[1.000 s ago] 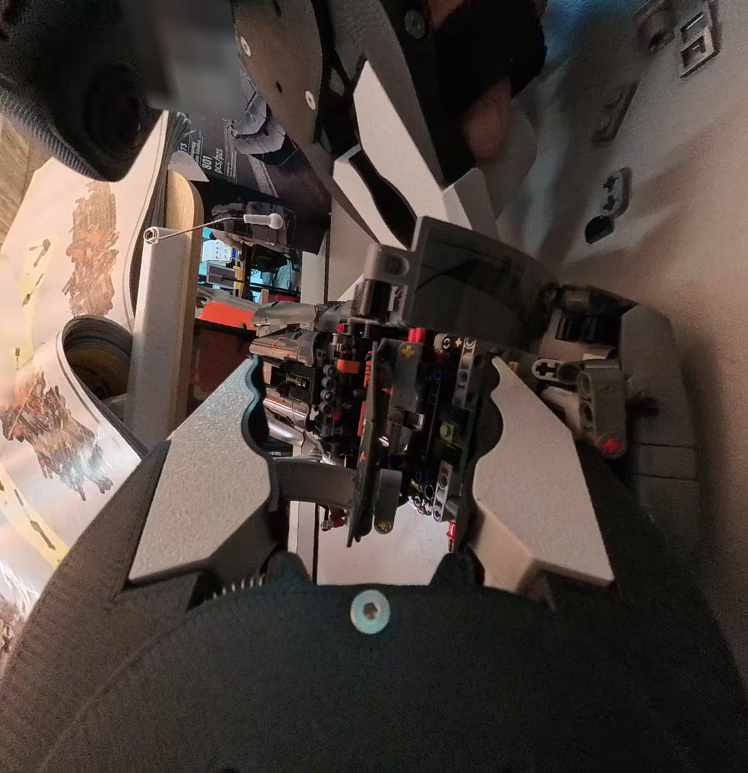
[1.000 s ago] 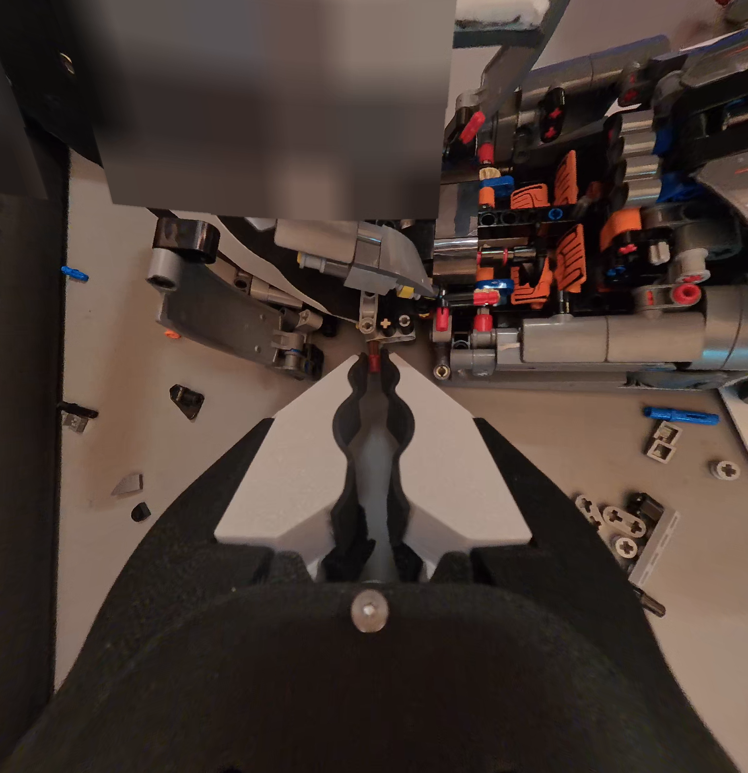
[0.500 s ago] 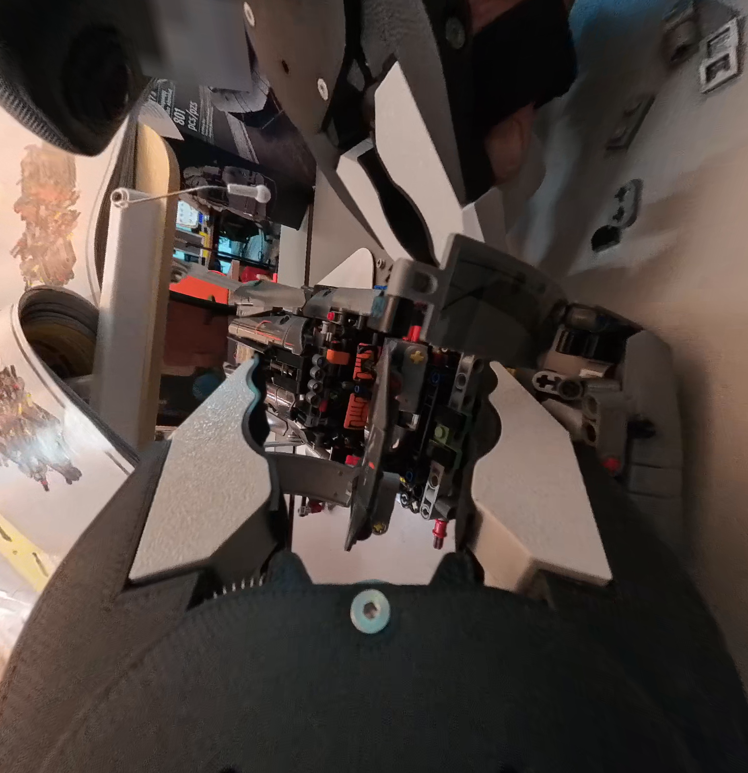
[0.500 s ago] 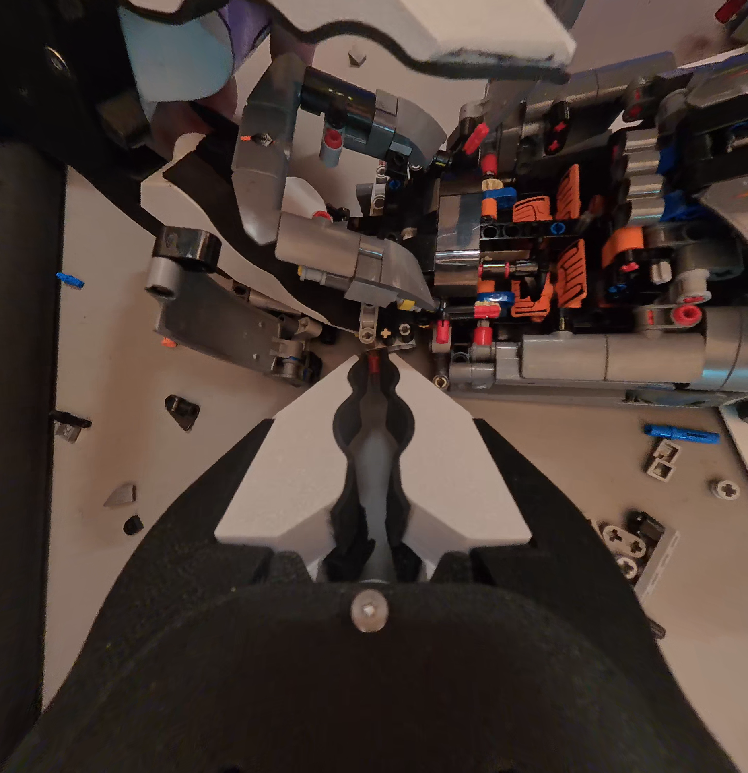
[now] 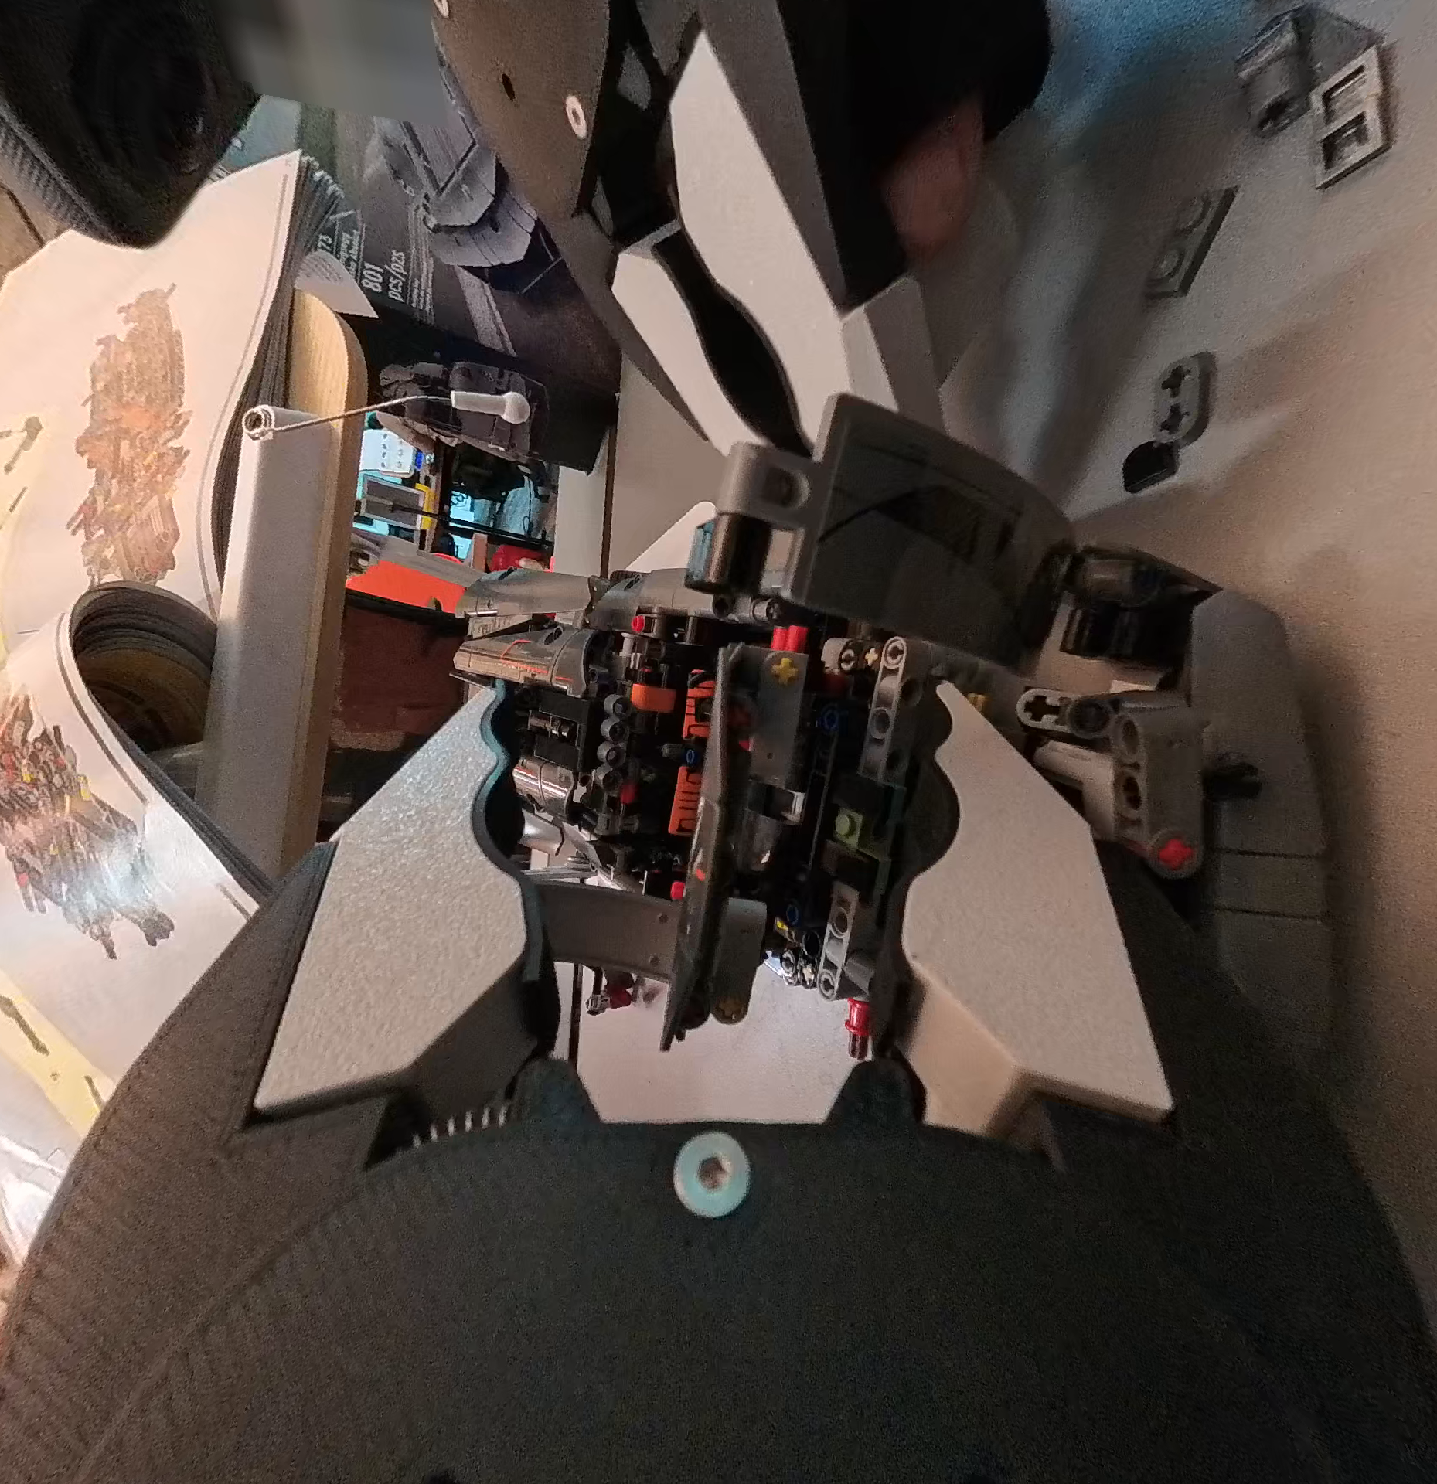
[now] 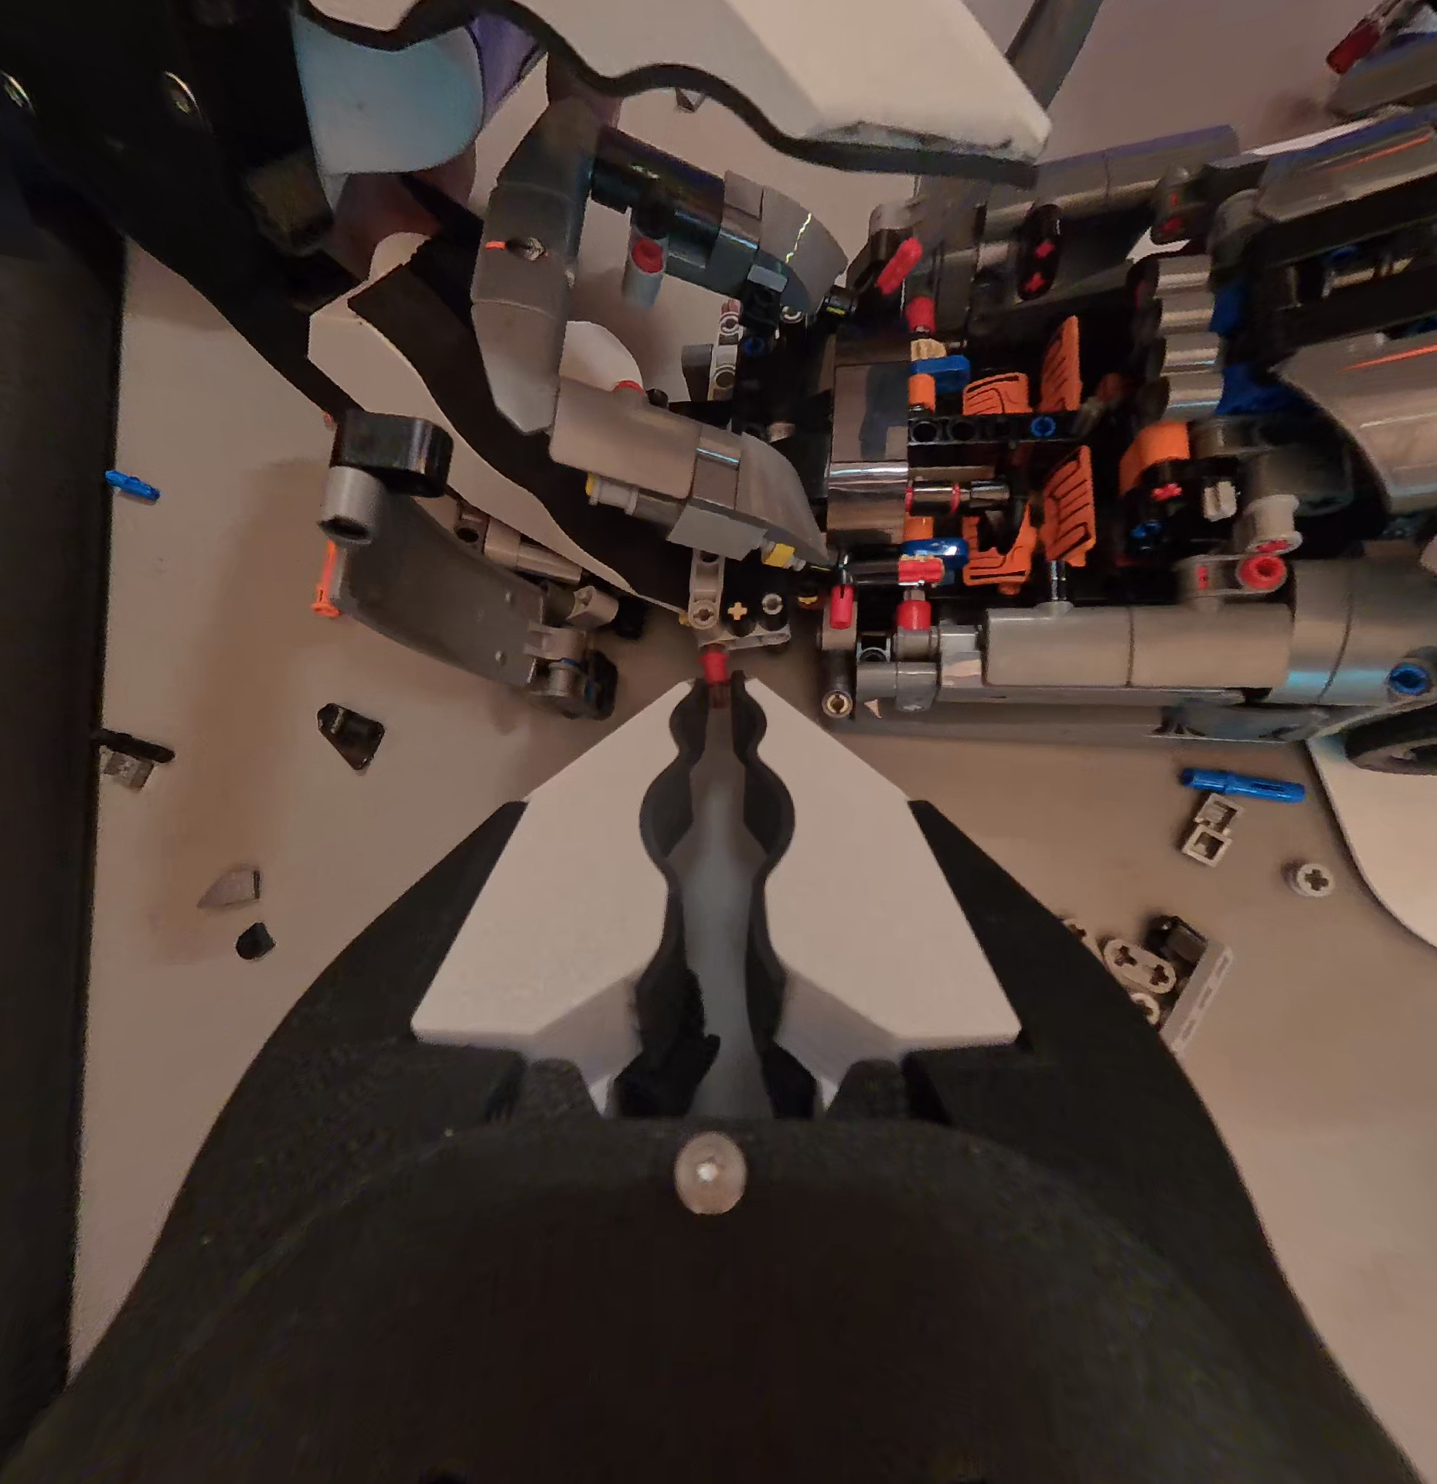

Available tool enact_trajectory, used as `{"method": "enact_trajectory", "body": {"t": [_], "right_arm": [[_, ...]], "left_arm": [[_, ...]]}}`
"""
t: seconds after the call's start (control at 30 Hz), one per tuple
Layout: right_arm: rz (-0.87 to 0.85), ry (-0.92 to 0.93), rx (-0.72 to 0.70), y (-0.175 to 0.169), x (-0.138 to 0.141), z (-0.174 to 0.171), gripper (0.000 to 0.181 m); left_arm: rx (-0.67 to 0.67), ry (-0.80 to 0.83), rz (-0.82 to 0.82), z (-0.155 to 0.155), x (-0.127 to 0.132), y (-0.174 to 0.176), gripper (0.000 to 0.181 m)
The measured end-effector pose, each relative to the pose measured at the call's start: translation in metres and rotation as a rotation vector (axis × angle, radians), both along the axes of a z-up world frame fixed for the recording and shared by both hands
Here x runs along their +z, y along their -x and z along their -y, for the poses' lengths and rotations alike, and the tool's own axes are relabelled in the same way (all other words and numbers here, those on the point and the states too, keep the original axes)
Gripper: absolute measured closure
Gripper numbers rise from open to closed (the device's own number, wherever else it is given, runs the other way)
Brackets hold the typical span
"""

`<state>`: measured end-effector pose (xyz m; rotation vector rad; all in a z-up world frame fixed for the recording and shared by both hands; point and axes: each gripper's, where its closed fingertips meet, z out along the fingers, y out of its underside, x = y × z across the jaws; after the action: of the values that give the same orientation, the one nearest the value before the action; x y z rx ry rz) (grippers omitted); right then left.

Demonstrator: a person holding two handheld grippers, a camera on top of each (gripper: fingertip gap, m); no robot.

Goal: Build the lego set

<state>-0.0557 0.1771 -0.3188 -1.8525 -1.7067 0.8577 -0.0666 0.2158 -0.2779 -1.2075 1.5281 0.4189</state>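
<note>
- Left wrist view: my left tongs (image 5: 719, 811) stand wide apart around the front end of the lego model (image 5: 699, 755); whether they touch it I cannot tell. An open instruction booklet (image 5: 96, 562) lies off to their left.
- Right wrist view: my right tongs (image 6: 719, 686) are nearly closed, pinching a small red pin (image 6: 713, 673) at their tips, right against the model's (image 6: 1060, 498) near edge. Loose pieces (image 6: 1140, 964) lie to the right.

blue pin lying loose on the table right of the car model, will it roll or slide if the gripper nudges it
The blue pin looks round and slender, lying flat on the smooth table, so a sideways nudge would probably roll it. Pushed along its length, it would more likely slide. It looks small and light, so even a slight touch may flick it toward the loose grey pieces beside it.
</note>
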Motion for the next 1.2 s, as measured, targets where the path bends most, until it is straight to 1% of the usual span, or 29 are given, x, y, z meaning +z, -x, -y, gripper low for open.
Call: {"method": "enact_trajectory", "body": {"t": [0.67, 0.73, 0.83, 0.93, 1.03, 1.2], "right_arm": [[0.005, -0.042, 0.037, 0.004, -0.001, 0.000, 0.181], [-0.002, -0.032, 0.035, 0.004, -0.001, 0.000, 0.181], [-0.016, -0.014, 0.027, 0.005, 0.001, -0.002, 0.180], [-0.022, -0.010, 0.029, 0.002, 0.003, -0.001, 0.179], [-0.036, -0.015, 0.021, -0.001, 0.008, -0.002, 0.174], [-0.045, -0.028, 0.010, -0.006, 0.011, -0.007, 0.178]], "left_arm": [[0.011, 0.048, 0.014, 0.001, -0.003, -0.001, 0.090], [0.026, 0.064, 0.014, 0.000, -0.003, -0.001, 0.088], [0.017, 0.043, 0.016, -0.001, -0.001, 0.001, 0.087], [0.020, 0.044, 0.036, -0.001, 0.004, 0.002, 0.079], [0.021, 0.037, 0.013, 0.000, 0.003, 0.005, 0.082], [0.034, 0.056, 0.002, 0.003, 0.007, 0.019, 0.081]]}}
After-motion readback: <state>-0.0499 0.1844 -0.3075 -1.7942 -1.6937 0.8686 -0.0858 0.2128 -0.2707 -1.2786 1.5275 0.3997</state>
